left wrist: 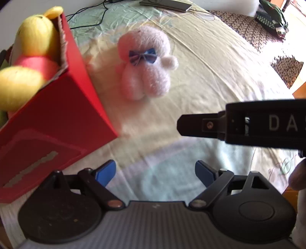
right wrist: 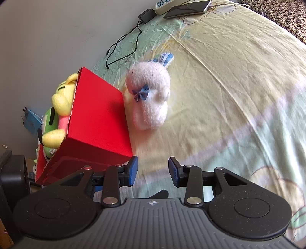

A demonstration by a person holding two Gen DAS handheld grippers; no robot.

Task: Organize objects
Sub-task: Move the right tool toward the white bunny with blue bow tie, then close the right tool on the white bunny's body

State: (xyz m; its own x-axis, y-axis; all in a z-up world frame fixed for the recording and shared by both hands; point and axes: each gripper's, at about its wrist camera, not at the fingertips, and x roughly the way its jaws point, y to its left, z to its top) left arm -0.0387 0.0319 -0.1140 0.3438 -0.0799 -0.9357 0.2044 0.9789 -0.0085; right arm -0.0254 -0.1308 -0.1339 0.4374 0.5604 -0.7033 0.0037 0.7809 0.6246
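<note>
A yellow plush toy with a red band (left wrist: 32, 57) and a green plush toy (right wrist: 50, 122) are already packed in the red cardboard box (right wrist: 97, 122); the pale pink plush with a blue bow (right wrist: 151, 95) is judged the remaining item, lying beside the box on the bed's yellow-green sheet (right wrist: 239, 86). The left gripper (left wrist: 155, 173) and right gripper (right wrist: 153, 170) are seen parted and empty. A dark phone (right wrist: 188, 8) and black cable (right wrist: 124, 44) lie near the bed's far edge, by a pale wall (right wrist: 47, 38).
</note>
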